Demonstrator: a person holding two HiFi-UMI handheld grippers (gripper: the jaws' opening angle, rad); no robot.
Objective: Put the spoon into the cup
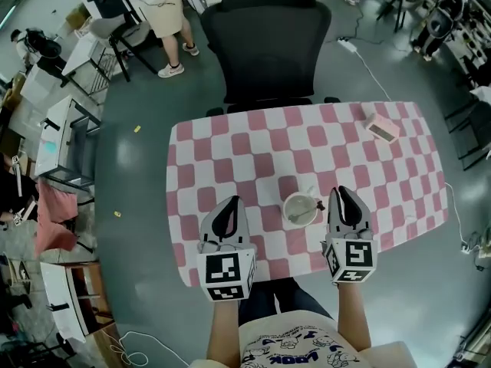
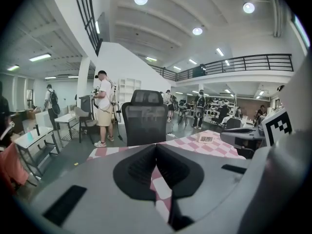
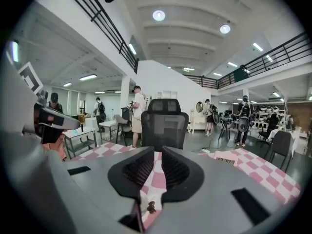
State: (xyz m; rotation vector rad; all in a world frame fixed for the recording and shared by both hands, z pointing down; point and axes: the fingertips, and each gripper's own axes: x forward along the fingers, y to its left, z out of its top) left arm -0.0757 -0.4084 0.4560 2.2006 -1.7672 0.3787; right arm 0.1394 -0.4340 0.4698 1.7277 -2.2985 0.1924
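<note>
here the spoon (image 1: 306, 199) is seen inside the cup (image 1: 286, 210) on the checkered table (image 1: 230, 152). the left gripper (image 2: 156, 146) is pressed together (nothing held); the right gripper (image 3: 158, 153) is found narrowly spread, empty.

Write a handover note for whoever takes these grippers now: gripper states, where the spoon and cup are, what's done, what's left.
Left gripper: shut, empty, over the checked cloth's near edge, left of the cup.
Right gripper: jaws a slit apart, nothing between them, right of the cup.
Cup: upright mid-cloth; the spoon appears to sit inside, handle at the far rim.
Done: spoon in cup, as far as the head view shows.
Left: confirm, then stop.
</note>
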